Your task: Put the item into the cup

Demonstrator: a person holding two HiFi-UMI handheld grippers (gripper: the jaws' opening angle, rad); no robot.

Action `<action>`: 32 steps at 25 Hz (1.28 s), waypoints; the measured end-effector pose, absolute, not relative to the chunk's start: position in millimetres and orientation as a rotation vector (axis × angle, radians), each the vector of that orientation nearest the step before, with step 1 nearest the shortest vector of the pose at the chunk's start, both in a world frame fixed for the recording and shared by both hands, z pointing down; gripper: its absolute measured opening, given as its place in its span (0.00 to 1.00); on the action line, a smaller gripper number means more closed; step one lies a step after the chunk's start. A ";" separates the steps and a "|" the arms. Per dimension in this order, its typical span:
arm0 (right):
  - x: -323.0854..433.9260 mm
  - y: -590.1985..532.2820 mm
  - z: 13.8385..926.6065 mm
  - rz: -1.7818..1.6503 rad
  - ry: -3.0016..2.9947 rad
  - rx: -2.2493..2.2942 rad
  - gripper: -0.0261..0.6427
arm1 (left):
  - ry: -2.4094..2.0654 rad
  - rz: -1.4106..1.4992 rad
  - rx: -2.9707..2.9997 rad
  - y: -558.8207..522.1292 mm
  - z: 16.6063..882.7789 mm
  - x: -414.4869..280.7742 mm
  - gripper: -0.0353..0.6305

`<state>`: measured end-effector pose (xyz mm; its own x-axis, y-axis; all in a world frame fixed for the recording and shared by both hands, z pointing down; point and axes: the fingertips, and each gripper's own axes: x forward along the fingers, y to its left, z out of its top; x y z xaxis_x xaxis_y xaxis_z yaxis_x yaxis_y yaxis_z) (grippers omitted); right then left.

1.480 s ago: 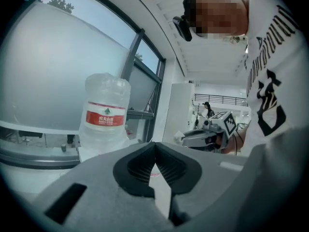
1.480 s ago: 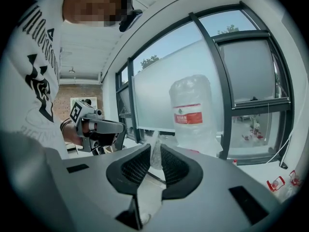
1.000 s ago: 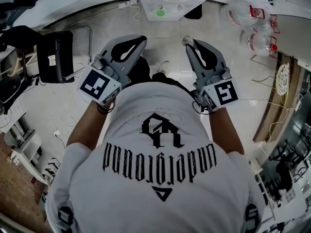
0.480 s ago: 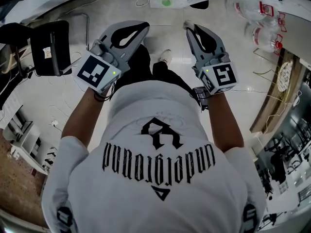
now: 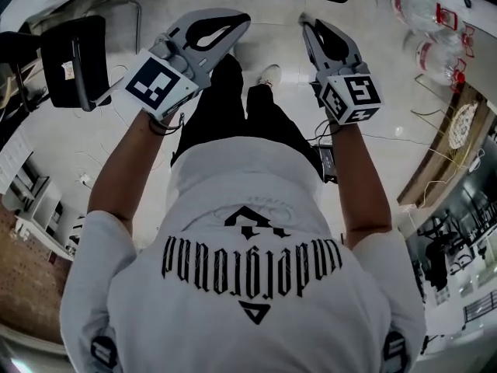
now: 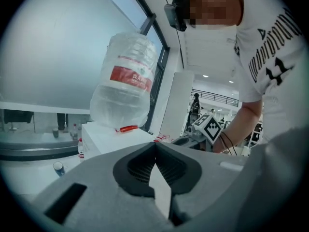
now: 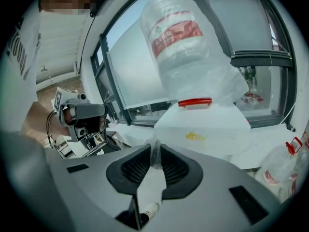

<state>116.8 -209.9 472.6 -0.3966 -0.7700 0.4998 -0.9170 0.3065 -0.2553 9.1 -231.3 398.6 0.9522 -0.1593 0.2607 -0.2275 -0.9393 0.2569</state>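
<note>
Person in a white T-shirt is holding two tools out ahead over the pale floor. The left tool is sitting with its jaws pressed together at the tips, and nothing is lying between them. The right tool is pinching the item — a thin, clear, crinkled strip that is sticking up between the tips. A small pale cylinder is showing lower in that gap; whether it belongs to the item I cannot tell. Both tools are pointing toward an upturned water jug that is resting on a white box — well apart from them
</note>
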 end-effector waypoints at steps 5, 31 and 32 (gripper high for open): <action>115.8 -222.3 515.2 0.773 -2.274 1.506 0.14 | -0.274 0.392 2.793 -239.7 442.6 9.8 0.07; 129.5 -276.9 714.0 0.796 -2.103 1.454 0.14 | -0.374 0.493 2.727 -284.3 625.5 40.5 0.08; 129.5 -278.9 720.6 0.793 -2.097 1.449 0.14 | -0.373 0.501 2.726 -284.5 630.4 41.4 0.08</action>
